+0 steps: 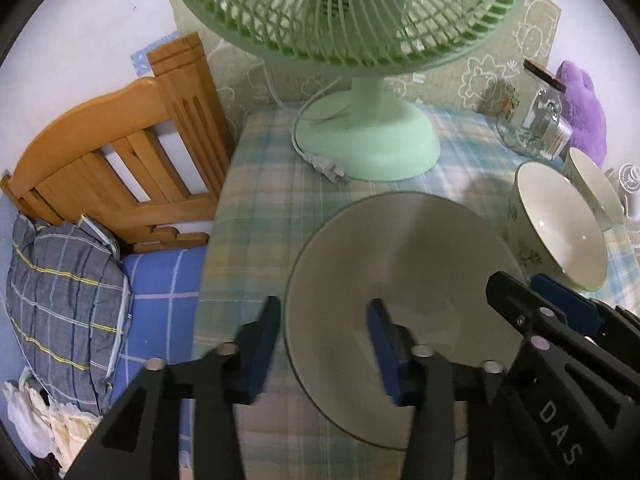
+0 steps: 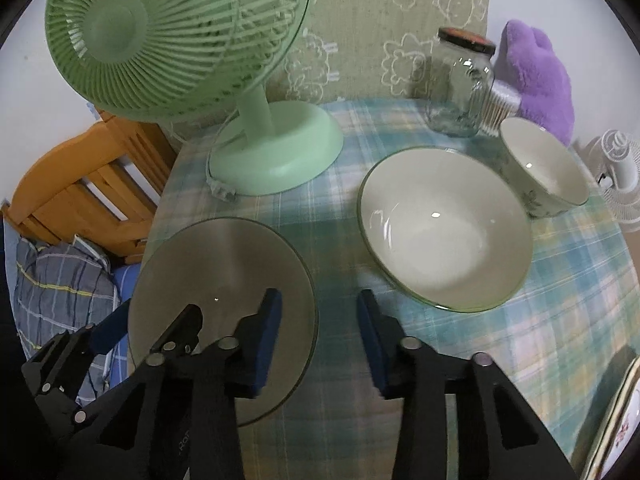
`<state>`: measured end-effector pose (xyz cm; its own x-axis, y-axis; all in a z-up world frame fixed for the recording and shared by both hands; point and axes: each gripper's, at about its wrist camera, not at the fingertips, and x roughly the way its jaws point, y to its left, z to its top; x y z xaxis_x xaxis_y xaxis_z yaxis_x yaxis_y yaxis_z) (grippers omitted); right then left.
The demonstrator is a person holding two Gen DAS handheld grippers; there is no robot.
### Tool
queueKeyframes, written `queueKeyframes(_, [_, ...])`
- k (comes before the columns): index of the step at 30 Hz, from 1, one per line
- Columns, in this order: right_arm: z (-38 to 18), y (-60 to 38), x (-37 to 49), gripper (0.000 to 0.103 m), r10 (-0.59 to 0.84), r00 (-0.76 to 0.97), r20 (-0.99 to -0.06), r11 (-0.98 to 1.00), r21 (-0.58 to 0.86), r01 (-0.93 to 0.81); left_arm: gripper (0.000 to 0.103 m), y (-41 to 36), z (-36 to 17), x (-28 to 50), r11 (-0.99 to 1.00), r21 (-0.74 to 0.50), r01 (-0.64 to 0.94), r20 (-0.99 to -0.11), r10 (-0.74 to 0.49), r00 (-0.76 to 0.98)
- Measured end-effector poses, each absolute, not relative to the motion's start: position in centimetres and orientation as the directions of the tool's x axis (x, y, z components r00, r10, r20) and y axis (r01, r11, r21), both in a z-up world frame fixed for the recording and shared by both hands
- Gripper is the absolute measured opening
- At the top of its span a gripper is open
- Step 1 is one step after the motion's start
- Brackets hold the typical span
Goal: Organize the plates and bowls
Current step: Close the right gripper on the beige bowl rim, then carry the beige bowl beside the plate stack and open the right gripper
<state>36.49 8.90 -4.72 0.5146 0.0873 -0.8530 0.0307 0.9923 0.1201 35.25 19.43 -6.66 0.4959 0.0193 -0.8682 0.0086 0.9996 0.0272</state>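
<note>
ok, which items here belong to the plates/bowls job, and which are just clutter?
Job: grey plate, large bowl, small bowl, patterned plates at the table edge.
Clutter: green fan, glass jar, purple plush, pillow.

A green fan (image 2: 176, 40) stands on the checked tablecloth (image 2: 560, 300), ahead and left of the right gripper. A glass jar (image 2: 460, 88) sits far ahead to its right, with a purple plush toy (image 2: 536, 76) beyond. A wooden headboard (image 1: 120, 148) and a grey pillow (image 1: 60, 300) lie left of the left gripper.
</note>
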Motion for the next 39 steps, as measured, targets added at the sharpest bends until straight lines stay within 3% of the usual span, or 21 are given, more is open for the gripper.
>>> queueKeyframes(3, [-5.3, 9.1, 36.8, 0.018, 0.088, 0.497, -0.863, 0.993, 0.117, 0.027, 0.031, 19.3, -6.9, 35.3, 0.999, 0.039, 0.007, -0.868, 0.03, 0.496])
queueKeyframes(5, [-5.4, 9.4, 36.9, 0.012, 0.089, 0.494, -0.865, 0.993, 0.113, 0.018, 0.028, 19.3, -6.8, 35.2, 0.999, 0.052, 0.001, -0.865, 0.045, 0.5])
queueKeyframes(24, [-4.4, 7.8, 33.3, 0.012, 0.069, 0.47, -0.88, 0.997, 0.079, 0.002, 0.027, 17.1, -5.7, 30.9, 0.998, 0.059, -0.002, -0.879, 0.053, 0.475])
queueKeyframes(39, [-2.8, 2.1, 26.1, 0.012, 0.071, 0.455, -0.887, 0.996, 0.087, 0.013, 0.027, 10.9, -4.3, 24.1, 0.998, 0.057, 0.004, -0.887, 0.049, 0.459])
